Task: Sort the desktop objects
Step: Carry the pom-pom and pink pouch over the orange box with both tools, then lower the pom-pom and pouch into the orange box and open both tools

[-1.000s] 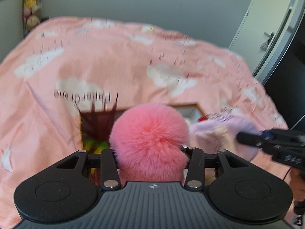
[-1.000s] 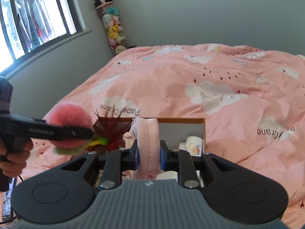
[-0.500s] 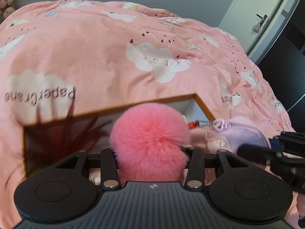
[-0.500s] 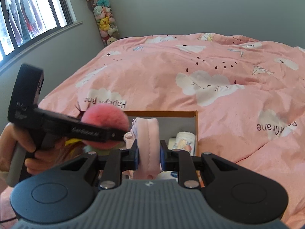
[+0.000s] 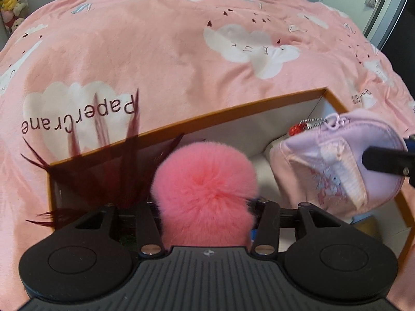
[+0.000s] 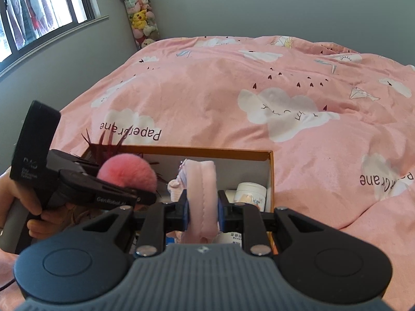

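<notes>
A: Progress on the sort?

B: Box (image 6: 269,176) already holds a white jar (image 6: 251,194) and dark feathers (image 5: 103,171). Left claw (image 5: 207,207), jaws just easing wider, carries the pink pompom (image 5: 205,197) over it; right claw (image 6: 202,204) is clamped on the pink pouch (image 6: 201,194).

A: Remaining?

B: Both items unreleased, above the box.

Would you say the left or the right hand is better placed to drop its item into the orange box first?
Left, probably. Its claw holds the pink pompom above the orange box, jaws just opening. The right claw is clamped on the pink pouch.
</notes>
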Motion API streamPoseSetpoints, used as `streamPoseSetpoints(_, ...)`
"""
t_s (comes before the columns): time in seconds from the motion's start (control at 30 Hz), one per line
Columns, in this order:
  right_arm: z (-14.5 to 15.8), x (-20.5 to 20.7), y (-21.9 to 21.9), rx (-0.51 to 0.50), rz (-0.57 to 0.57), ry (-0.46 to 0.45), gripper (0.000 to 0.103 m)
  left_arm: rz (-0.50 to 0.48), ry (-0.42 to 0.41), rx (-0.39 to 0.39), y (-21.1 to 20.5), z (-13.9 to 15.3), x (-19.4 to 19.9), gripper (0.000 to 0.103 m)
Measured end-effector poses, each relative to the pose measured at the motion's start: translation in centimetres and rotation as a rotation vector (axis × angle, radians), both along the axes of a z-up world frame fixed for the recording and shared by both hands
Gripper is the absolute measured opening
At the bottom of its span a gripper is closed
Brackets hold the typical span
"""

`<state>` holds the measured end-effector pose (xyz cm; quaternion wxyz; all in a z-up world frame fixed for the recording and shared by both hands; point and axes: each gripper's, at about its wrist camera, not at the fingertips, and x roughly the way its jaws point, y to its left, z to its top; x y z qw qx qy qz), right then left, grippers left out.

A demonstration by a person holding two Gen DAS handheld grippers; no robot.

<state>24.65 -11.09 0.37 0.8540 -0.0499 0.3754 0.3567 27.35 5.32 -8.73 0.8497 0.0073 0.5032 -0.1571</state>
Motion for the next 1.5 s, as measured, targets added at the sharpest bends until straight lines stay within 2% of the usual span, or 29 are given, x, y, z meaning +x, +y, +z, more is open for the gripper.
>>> streamPoseSetpoints(0.33, -0.8, 1.0, 1.6, -0.056, -0.01, -0.005, 0.022, 0.026, -0.031, 0.049, 0.5, 0.2, -0.5, 0.055)
streamPoseSetpoints(0.4, -1.0, 1.2, 2.0, -0.067, -0.003, -0.008, 0.022, 0.023, -0.038, 0.063, 0.4, 0.3, -0.6, 0.042)
streamPoseSetpoints(0.6, -1.6, 1.8, 3.3, -0.121, 0.005, -0.036, 0.022, 0.039, -0.023, 0.145, 0.1, -0.3, -0.4, 0.039)
streamPoseSetpoints(0.97, -3.2, 2.5, 4.9, -0.192, 0.09, -0.044, 0.022, 0.085, -0.054, 0.127, 0.8, 0.6, -1.3, 0.039)
streamPoseSetpoints(1.07, -2.7, 1.9, 5.3, -0.212, 0.18, -0.084, 0.022, 0.089, -0.07, 0.117, 0.9, 1.4, -1.9, 0.039)
streamPoseSetpoints(1.17, -1.9, 1.1, 6.0, -0.258, 0.343, -0.167, 0.022, 0.079, -0.084, 0.108, 1.0, 2.3, -2.6, 0.039)
streamPoseSetpoints(1.3, -1.6, 0.3, 7.4, -0.367, 0.574, -0.316, 0.022, 0.063, -0.081, 0.106, 0.9, 3.0, -3.2, 0.039)
streamPoseSetpoints(1.4, -1.6, 0.0, 8.1, -0.428, 0.752, -0.387, 0.022, 0.058, -0.079, 0.117, 0.8, 3.2, -3.6, 0.039)
streamPoseSetpoints(1.5, -1.7, 0.0, 8.5, -0.492, 0.875, -0.451, 0.022, 0.059, -0.074, 0.115, 0.8, 3.2, -3.9, 0.039)
